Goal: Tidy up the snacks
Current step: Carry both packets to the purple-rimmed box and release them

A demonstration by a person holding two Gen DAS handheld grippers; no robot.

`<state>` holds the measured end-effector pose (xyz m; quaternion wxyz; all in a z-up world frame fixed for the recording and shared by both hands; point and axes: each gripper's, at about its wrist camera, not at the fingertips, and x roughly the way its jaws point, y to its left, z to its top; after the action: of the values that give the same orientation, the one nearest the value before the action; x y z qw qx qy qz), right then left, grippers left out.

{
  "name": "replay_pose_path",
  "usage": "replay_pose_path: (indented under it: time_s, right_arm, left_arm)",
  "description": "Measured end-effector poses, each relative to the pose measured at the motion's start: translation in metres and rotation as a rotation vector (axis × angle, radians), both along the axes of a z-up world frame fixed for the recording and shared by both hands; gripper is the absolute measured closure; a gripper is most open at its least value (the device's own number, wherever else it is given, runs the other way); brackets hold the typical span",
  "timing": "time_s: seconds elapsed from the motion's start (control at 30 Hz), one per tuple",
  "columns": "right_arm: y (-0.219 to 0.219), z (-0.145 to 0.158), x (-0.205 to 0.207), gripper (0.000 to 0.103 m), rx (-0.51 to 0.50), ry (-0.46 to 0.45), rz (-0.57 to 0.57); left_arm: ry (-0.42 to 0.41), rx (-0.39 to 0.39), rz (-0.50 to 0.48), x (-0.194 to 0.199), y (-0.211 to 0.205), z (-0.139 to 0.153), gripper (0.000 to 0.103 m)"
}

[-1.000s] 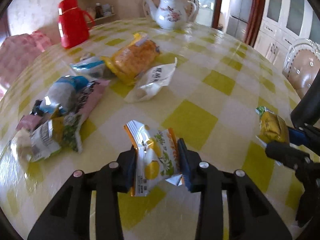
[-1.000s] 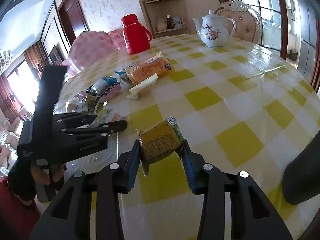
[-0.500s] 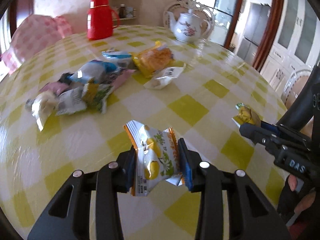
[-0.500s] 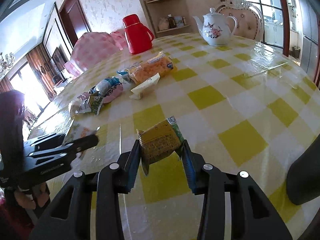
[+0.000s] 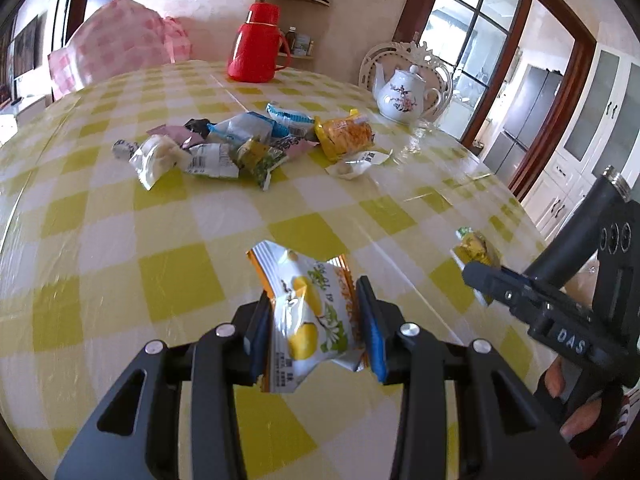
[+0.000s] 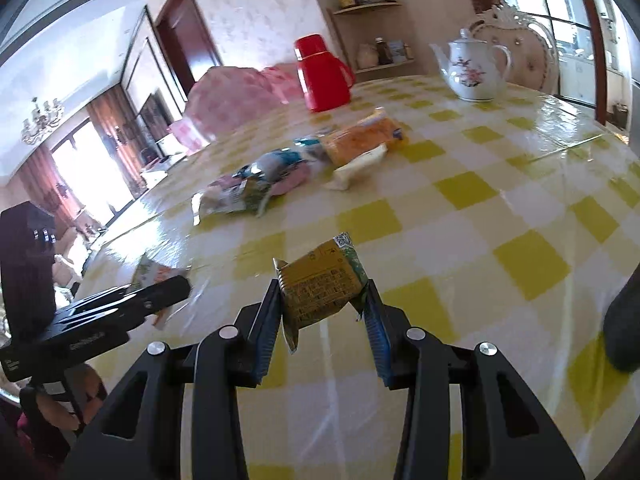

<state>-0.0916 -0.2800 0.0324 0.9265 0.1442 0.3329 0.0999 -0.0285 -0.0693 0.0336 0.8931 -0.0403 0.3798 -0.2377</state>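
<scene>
Presently, both grippers are loaded and held above the table (image 5: 120, 240), which carries a yellow-and-white checked cloth.

Left gripper (image 5: 316, 320): clamped on a white snack packet with orange edges and a yellow fruit print (image 5: 312, 316). The packet stands upright between the blue pads, squeezed from both sides, its top corner rising clear of the fingertips and its lower edge hanging below them. It is clear of the cloth.

Right gripper (image 6: 324, 300): clamped on a small gold packet with a green end (image 6: 320, 284). The packet sits tilted between the pads, printed side toward the camera, with a crimped flap drooping beside the left pad. In the left wrist view the same gripper shows at the right edge, the gold packet poking out ahead of its fingers, with part of a hand (image 5: 576, 412) beneath it.

Remaining snacks: a loose pile of packets (image 5: 224, 148) lies on the far half of the table, well apart from both grippers. At its right end sits an orange bag (image 5: 344, 136), with a white wrapper (image 5: 356, 162) just in front of it.

Other items: a red flask (image 5: 256, 50) stands upright at the far edge of the table; a white flowered teapot (image 5: 404, 92) stands to its right, near an ornate white chair (image 5: 416, 56).
</scene>
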Motion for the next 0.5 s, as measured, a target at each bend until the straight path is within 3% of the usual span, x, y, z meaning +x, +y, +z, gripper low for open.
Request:
replay_pose_path:
  time_s: [0.13,0.5]
  right_arm:
    - [0.021,-0.001,-0.015,0.062,0.008,-0.002,0.050]
    - [0.069,0.007,-0.042,0.062,-0.003,-0.017,0.157]
  left_arm:
    - [-0.007,-0.001,0.028,-0.015,0.007,0.002,0.062]
    - [-0.044,0.094,0.160,-0.072,0.043,0.002,0.061]
